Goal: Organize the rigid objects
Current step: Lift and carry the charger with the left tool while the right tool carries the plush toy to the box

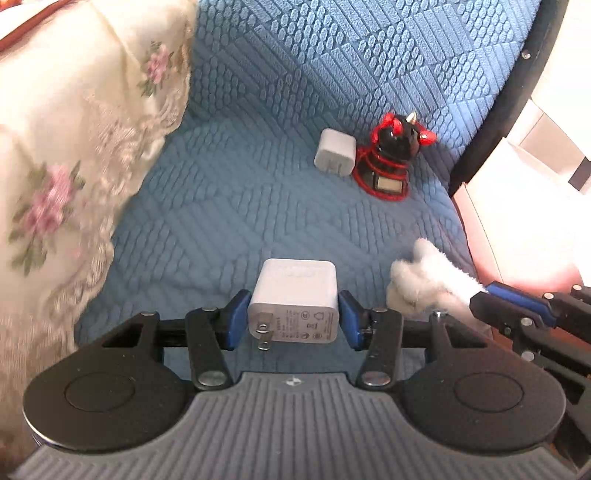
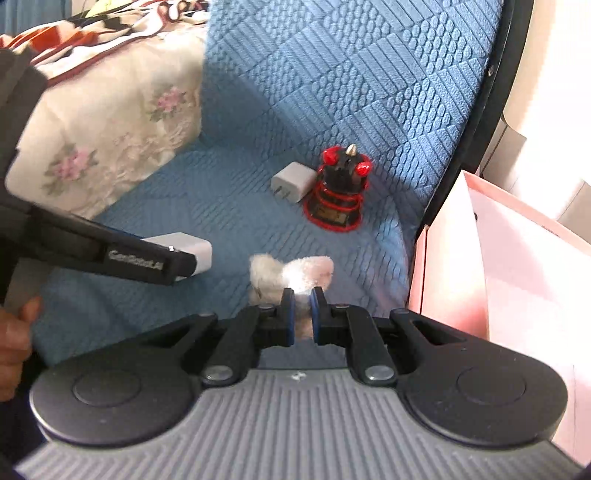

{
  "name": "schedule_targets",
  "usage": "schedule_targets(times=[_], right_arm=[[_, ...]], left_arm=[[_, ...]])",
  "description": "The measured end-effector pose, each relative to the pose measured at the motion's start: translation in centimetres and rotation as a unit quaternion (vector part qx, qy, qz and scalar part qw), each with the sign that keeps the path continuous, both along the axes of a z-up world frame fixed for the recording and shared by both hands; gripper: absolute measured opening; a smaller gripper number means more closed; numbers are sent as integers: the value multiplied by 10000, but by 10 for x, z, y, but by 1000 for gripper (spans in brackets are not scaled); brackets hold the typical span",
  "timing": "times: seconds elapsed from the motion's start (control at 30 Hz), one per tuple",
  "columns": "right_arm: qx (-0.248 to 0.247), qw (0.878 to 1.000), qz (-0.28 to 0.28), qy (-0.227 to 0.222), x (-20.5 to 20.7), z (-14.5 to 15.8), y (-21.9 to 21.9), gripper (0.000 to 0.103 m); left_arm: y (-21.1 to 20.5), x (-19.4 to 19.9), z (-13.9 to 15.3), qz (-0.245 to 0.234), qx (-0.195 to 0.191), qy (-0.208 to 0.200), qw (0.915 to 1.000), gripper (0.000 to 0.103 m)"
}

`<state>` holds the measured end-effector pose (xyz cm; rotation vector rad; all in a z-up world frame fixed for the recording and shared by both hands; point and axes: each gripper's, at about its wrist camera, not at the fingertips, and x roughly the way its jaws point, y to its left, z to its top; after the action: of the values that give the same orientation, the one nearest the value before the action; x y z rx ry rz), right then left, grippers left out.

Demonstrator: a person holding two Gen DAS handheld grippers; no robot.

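Note:
My left gripper is shut on a white charger plug, prongs facing the camera, held above the blue quilted seat. It also shows in the right wrist view. My right gripper is shut on a white fluffy plush toy, which also shows in the left wrist view. A second white charger lies on the seat, touching a black and red figurine; both also show in the right wrist view, charger, figurine.
A floral cream cushion fills the left side. The seat's dark frame edge runs along the right. A pink box stands just right of the seat. A patterned blanket lies behind the cushion.

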<state>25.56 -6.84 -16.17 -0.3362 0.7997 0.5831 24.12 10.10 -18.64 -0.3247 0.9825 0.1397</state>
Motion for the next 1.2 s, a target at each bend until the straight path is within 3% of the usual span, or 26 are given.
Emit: schedule_targets(times=[0.2, 0.43, 0.6, 0.77, 0.83, 0.9, 1.07, 1.2], right_arm=[[38, 10000, -57, 37, -28, 3, -14, 5], [160, 9993, -239, 222, -64, -10, -35, 5], [494, 9975, -507, 63, -53, -10, -38, 8], [610, 9967, -533, 40, -39, -19, -34, 10], [640, 9966, -518, 55, -35, -23, -32, 20], [732, 9959, -527, 5, -34, -24, -32, 41], [1039, 9910, -830, 157, -18, -34, -37, 46], [1417, 9833, -988, 573, -2, -46, -43, 50]], left_arm=[[-8, -30, 5, 124, -187, -70, 9997, 56], [-26, -53, 6, 6, -233, -61, 9997, 56], [-33, -57, 3, -24, -223, -29, 9997, 58], [-24, -55, 2, 143, -501, -34, 9986, 60], [-21, -56, 0, 194, -533, 8, 9984, 60], [-20, -57, 1, 204, -550, 12, 9983, 60], [-22, -58, 0, 161, -469, 73, 9987, 60], [-25, -61, -2, 117, -400, 138, 9990, 64]])
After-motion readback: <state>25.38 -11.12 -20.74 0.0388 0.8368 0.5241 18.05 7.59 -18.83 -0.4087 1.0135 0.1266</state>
